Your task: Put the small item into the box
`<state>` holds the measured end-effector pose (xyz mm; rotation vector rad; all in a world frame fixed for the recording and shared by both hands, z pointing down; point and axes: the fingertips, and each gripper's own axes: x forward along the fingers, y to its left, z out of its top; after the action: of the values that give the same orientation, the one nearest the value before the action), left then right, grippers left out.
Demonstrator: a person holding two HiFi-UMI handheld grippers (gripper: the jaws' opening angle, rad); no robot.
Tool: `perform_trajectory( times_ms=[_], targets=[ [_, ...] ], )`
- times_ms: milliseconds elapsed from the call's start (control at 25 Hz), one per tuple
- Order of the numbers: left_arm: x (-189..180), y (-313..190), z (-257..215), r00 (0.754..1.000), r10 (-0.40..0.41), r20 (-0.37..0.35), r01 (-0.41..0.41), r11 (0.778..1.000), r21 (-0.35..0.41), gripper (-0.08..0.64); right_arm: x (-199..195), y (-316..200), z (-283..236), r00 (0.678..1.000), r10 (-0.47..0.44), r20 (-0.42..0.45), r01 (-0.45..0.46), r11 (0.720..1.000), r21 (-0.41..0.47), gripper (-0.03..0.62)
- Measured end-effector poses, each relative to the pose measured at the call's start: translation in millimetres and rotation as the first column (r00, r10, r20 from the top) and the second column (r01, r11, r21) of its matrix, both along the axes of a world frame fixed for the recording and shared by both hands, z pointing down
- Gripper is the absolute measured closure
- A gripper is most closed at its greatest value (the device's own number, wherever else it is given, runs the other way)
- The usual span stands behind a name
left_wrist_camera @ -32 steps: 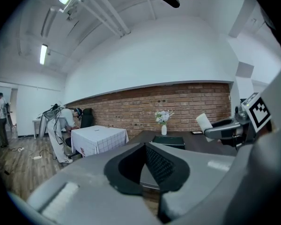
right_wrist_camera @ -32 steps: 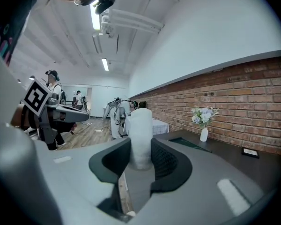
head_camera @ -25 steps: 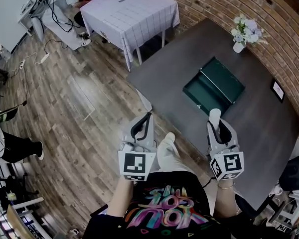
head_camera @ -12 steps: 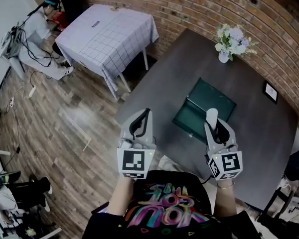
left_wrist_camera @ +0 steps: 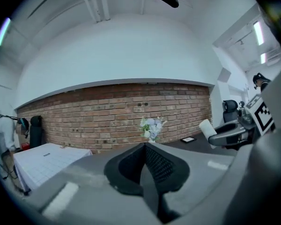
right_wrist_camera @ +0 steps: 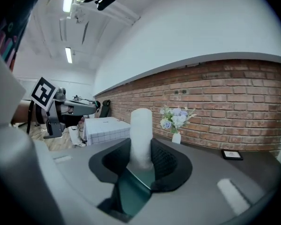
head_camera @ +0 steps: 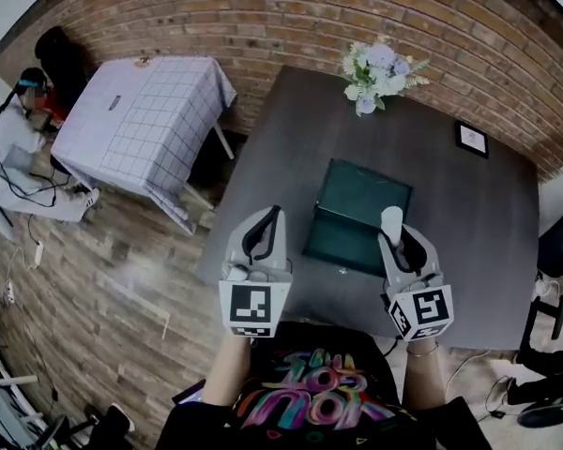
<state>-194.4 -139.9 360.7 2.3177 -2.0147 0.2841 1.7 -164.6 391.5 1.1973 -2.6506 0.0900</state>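
Note:
A small white cylinder (head_camera: 391,221) stands upright between the jaws of my right gripper (head_camera: 394,237), which is shut on it. In the right gripper view the white cylinder (right_wrist_camera: 141,135) rises above the black pads (right_wrist_camera: 166,161), with the dark green box (right_wrist_camera: 131,189) showing below them. The open green box (head_camera: 357,216) lies on the dark table (head_camera: 460,223), just left of and beyond the right gripper. My left gripper (head_camera: 274,218) hangs over the table's near left edge, left of the box. Its pads (left_wrist_camera: 154,161) meet with nothing between them.
A vase of pale flowers (head_camera: 375,68) stands at the table's far edge and a small framed picture (head_camera: 472,139) lies at the far right. A table with a checked white cloth (head_camera: 145,120) and a seated person (head_camera: 23,111) are to the left, before a brick wall (head_camera: 263,26).
The head view has swung right, so the dark table and box now sit centred ahead. Both grippers keep their pose, and the right one still grips the cylinder.

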Motion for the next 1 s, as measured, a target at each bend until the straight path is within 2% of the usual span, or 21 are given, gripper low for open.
perform_trajectory(
  times_ms=[120,240,440,720,1000],
  targets=[
    [13,-23,3,0.994,0.105,0.019,-0.105,0.995,-0.001,0.558,8,-5,0,0.997,0.083,0.000,-0.083,0.997,-0.003,0.462],
    [24,-40,6,0.984,0.180,0.005,-0.180,0.984,-0.009,0.558,16,-8,-1,0.989,0.145,-0.010,-0.145,0.989,-0.002,0.462],
    [37,-61,5,0.965,0.262,-0.001,-0.262,0.965,-0.007,0.558,30,-10,-4,0.973,0.229,-0.012,-0.229,0.973,-0.006,0.460],
    [49,-74,5,0.953,0.302,0.000,-0.302,0.953,-0.010,0.558,40,-13,0,0.967,0.254,-0.027,-0.255,0.967,-0.027,0.460],
    [49,-76,5,0.958,0.286,-0.006,-0.286,0.958,-0.009,0.558,40,-17,3,0.972,0.234,-0.035,-0.235,0.972,-0.032,0.460]
  ],
)
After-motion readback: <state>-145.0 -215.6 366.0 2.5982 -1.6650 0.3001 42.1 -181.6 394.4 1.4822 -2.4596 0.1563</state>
